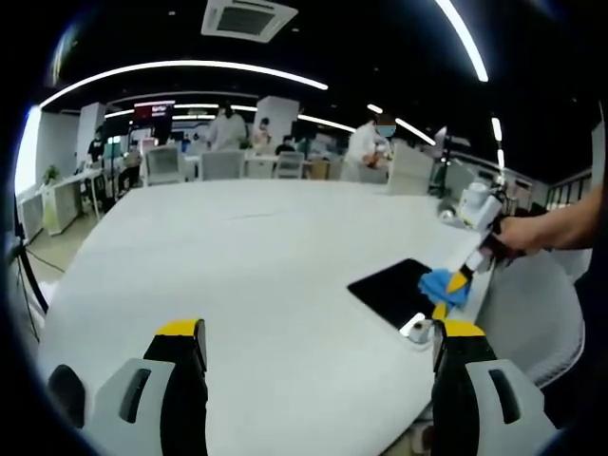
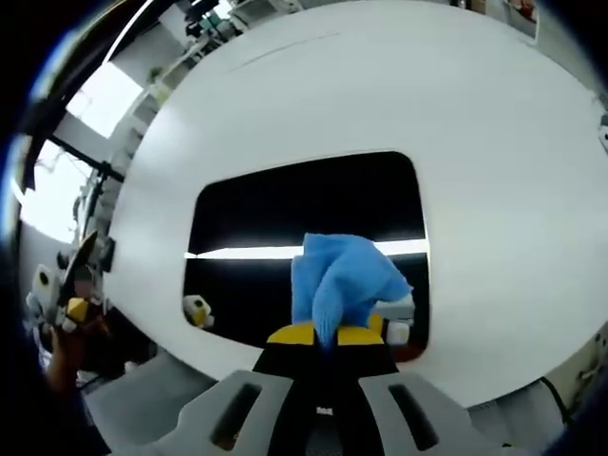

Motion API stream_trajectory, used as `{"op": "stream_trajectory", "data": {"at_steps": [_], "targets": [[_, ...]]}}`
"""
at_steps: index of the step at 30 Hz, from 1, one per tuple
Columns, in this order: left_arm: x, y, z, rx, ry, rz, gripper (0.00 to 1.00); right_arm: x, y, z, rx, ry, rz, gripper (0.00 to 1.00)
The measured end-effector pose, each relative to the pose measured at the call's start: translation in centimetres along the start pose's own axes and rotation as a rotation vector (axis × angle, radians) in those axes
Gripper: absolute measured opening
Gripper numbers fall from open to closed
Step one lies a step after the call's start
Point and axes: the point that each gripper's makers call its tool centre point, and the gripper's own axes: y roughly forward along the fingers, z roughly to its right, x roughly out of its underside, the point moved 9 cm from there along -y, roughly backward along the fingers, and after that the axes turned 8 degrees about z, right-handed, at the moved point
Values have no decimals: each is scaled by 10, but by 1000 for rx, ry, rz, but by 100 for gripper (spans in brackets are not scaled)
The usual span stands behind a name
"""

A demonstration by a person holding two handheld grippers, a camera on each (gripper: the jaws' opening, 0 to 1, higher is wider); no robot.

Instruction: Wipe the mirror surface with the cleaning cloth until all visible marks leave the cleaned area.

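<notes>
A dark rectangular mirror lies flat on the white table, reflecting a bright ceiling light strip. My right gripper is shut on a blue cleaning cloth, which is pressed onto the mirror's near part. In the left gripper view the mirror sits at the table's right edge, with the blue cloth on it under the right gripper, held by a person's hand. My left gripper stands open above the table, left of the mirror, holding nothing.
A grey chair stands at the table's right edge beside the mirror. Chairs and several people are beyond the far edge. The left gripper shows at the lower left of the right gripper view.
</notes>
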Motion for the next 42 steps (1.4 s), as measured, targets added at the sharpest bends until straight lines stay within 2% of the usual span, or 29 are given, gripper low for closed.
{"op": "stream_trajectory", "data": {"at_steps": [27,33,42], "targets": [[3,7,-2,6,21,-15,100,-5,23,-61,-50,-94,-22,0],[4,6,-6,-20,23,-5,100,-5,29,-78,-71,-121,-30,0],[5,5,-9,-24,15,-4,100,-6,36,-100,-110,-127,-45,0]]}}
